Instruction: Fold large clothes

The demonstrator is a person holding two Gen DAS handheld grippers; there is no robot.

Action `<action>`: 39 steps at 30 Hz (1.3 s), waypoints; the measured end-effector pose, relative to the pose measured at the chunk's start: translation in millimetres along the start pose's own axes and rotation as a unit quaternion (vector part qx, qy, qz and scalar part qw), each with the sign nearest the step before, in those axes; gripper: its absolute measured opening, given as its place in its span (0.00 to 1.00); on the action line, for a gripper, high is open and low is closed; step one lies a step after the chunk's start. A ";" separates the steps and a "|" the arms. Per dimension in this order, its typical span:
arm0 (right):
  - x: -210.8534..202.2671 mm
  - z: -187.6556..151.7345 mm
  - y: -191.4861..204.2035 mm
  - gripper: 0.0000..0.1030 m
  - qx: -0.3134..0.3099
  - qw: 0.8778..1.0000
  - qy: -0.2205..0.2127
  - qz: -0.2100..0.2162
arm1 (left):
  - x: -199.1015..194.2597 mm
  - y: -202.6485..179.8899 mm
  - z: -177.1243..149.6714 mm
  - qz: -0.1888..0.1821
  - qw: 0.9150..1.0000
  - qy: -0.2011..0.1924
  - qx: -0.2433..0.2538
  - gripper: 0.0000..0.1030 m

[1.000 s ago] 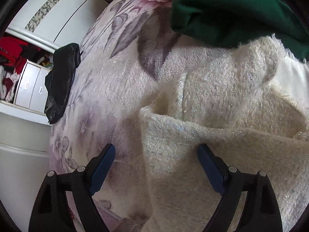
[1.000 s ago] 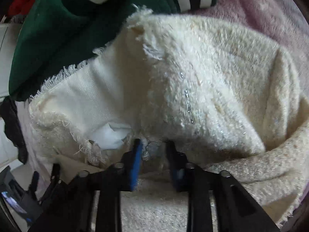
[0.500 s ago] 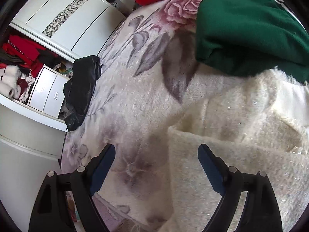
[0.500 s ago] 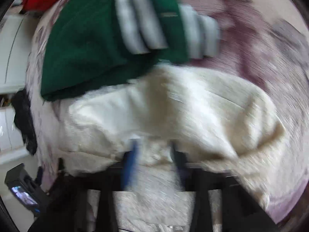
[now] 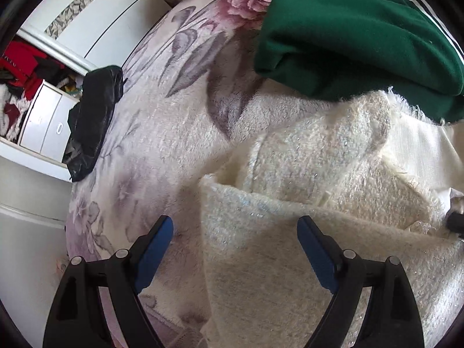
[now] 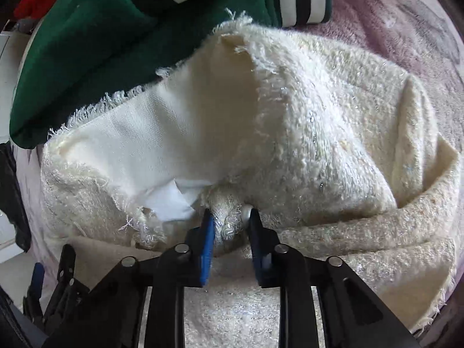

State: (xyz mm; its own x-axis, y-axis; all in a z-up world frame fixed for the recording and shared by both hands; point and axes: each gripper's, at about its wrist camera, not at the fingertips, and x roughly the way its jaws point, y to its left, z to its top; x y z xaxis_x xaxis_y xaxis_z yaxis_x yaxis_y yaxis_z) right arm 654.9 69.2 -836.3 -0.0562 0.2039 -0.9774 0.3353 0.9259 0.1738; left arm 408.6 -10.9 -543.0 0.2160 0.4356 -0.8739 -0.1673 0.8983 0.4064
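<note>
Two grippers: mine.
Left gripper [image 5: 235, 226]: jaws wide, empty.
Right gripper [image 6: 230, 221]: jaws just closing, pinching cream jacket [image 6: 333, 133].
Behind: green sweater [image 6: 87, 43].

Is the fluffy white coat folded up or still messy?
Still messy. The fluffy white coat lies bunched, its smooth lining showing, one flap loosely over.

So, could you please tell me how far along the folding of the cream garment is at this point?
Partly done: the cream garment already lies doubled over itself on the floral blanket, beside the folded green garment. In hand: the right gripper, whose jaws have just been closing, has a bunched fold of cream fabric between them. The left gripper is open over the garment's edge, holding nothing. Left: flatten the lumpy folds and finish.
</note>
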 end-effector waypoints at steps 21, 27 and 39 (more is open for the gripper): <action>9.6 -2.5 20.5 0.35 -0.118 0.984 0.085 0.106 | 11.0 16.1 3.5 0.005 1.000 0.001 -0.012 0.86; -3.7 -11.3 31.1 0.13 -0.137 0.987 0.029 0.082 | 8.4 21.3 0.1 -0.001 1.000 -0.002 -0.016 0.86; -59.3 -17.9 -42.3 0.16 -0.056 0.983 0.053 0.165 | -31.4 51.5 -30.4 -0.038 0.999 -0.002 -0.026 0.86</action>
State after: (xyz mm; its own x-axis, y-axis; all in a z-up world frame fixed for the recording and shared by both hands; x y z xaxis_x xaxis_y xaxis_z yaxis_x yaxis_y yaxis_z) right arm 627.2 23.6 -783.5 -0.0622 0.5253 -0.8486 0.2456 0.8322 0.4971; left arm 364.0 19.9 -502.8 0.2335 0.3672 -0.9004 -0.2007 0.9242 0.3248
